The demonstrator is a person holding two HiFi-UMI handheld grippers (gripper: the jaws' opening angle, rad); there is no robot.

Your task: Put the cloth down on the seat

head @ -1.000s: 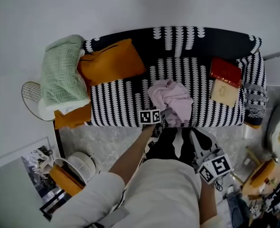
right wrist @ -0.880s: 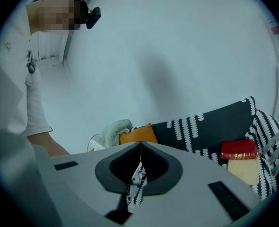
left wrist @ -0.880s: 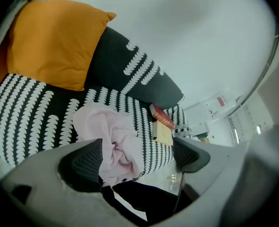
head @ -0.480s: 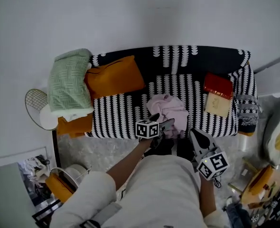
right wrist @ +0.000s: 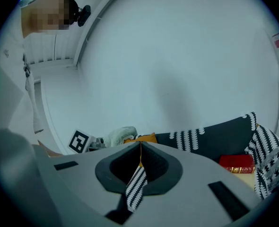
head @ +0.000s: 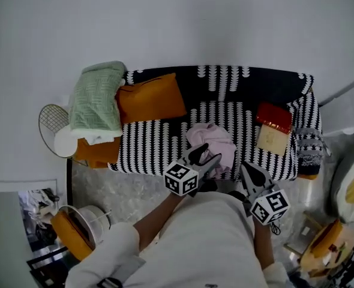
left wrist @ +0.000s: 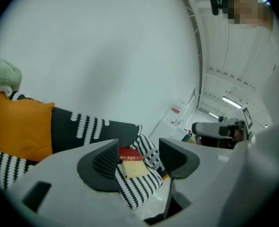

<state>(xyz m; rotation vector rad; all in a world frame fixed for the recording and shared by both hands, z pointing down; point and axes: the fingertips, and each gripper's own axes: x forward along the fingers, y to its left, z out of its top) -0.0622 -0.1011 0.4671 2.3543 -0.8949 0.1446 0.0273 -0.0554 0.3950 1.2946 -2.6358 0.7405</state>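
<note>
Pink cloth (head: 212, 138) on sofa (head: 147, 141) seat. Left gripper (head: 208, 155) above sofa front, empty, jaws apart, just closing. Right gripper (head: 246, 170) clenched.

— Where is the left gripper (head: 206, 155)?
— Over the front edge of the sofa (head: 147, 143), at the end of a forearm (head: 159, 212) stretched forward from the body. Its jaws stand apart with nothing between them, and they have just been closing.
— And the right gripper (head: 245, 168)?
— Just short of that same edge, tips pointing at the sofa. Its jaws are pressed together and empty.
</note>
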